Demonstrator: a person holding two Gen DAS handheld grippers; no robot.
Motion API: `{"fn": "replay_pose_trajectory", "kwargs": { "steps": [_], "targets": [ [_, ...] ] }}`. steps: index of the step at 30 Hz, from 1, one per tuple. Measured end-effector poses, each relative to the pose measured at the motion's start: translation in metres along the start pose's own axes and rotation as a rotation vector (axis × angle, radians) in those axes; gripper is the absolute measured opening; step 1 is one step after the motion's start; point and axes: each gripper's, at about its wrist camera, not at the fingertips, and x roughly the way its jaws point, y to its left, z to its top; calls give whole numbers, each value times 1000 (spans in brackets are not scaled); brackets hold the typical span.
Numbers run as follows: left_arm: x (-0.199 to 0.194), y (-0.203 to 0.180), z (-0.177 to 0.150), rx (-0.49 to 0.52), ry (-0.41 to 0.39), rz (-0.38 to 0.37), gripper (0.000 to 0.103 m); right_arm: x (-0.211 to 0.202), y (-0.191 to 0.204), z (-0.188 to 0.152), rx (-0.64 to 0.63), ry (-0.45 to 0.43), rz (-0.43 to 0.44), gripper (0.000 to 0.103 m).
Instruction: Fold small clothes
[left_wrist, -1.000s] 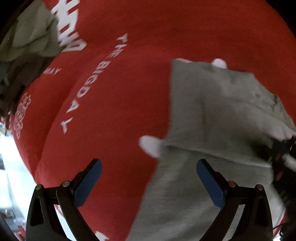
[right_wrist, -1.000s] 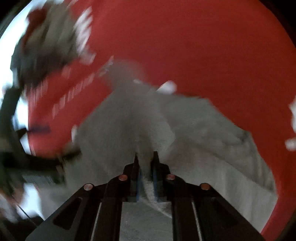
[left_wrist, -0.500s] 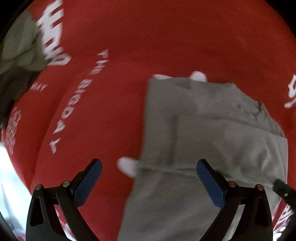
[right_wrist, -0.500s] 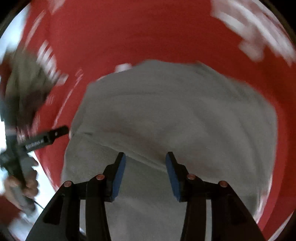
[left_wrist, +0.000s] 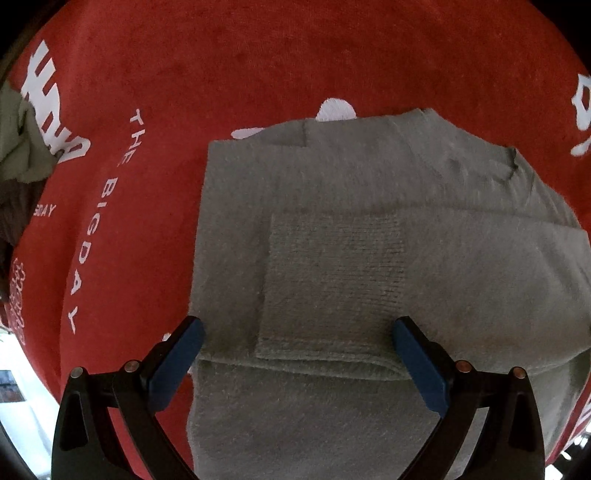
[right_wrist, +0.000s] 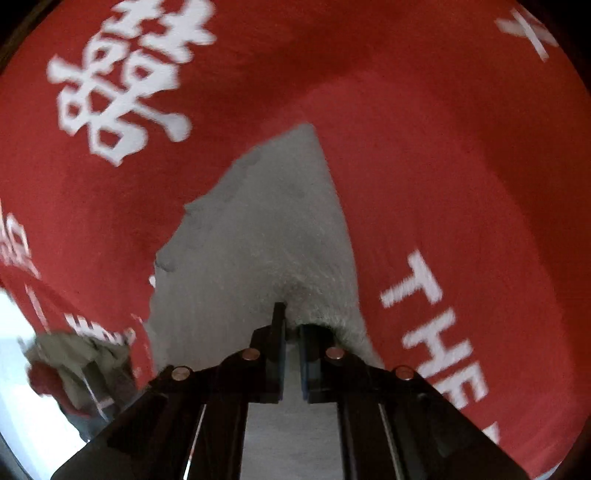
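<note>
Grey knit fabric fills most of both views: a small fuzzy sweater (left_wrist: 369, 258), soft and slightly hairy on the surface, lying on a red cloth (left_wrist: 221, 92) that covers the tabletop. The red cloth looks like short velvety pile and carries white printed lettering, including the words "THE BIGDAY" and large white Chinese characters.

In the left wrist view the sweater is partly folded into a rough rectangle. A sleeve end with a finer ribbed cuff lies flat across its middle, and a folded edge runs straight across just below the cuff. The upper edge is uneven, with a small dark notch near its right corner. White print on the cloth peeks out above that edge.

The left claw (left_wrist: 299, 354) hangs above the sweater with its blue-padded fingers (left_wrist: 421, 369) spread wide, one over the garment's left edge and one over its middle, gripping nothing.

In the right wrist view a tapering, pointed section of the same grey knit stretches away from the right claw (right_wrist: 291, 332). Its black fingers have just been closing and now stand almost together, pinching a fuzzy bunched fold of the sweater between the pads.

At the far left of the left wrist view, a crumpled heap of olive and dark clothes (left_wrist: 22, 155) sits on the cloth's edge, well apart from the sweater.
</note>
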Motion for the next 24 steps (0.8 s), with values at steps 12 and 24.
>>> {"fn": "replay_pose_trajectory", "kwargs": {
  "steps": [12,24],
  "targets": [
    [-1,-3,-1,9,11,7,102,-32,-9,-3,-73,-1,-90,19],
    [-2,-10,4,31,0,34,102,12,-36,77,78,32,11,5]
  ]
}}
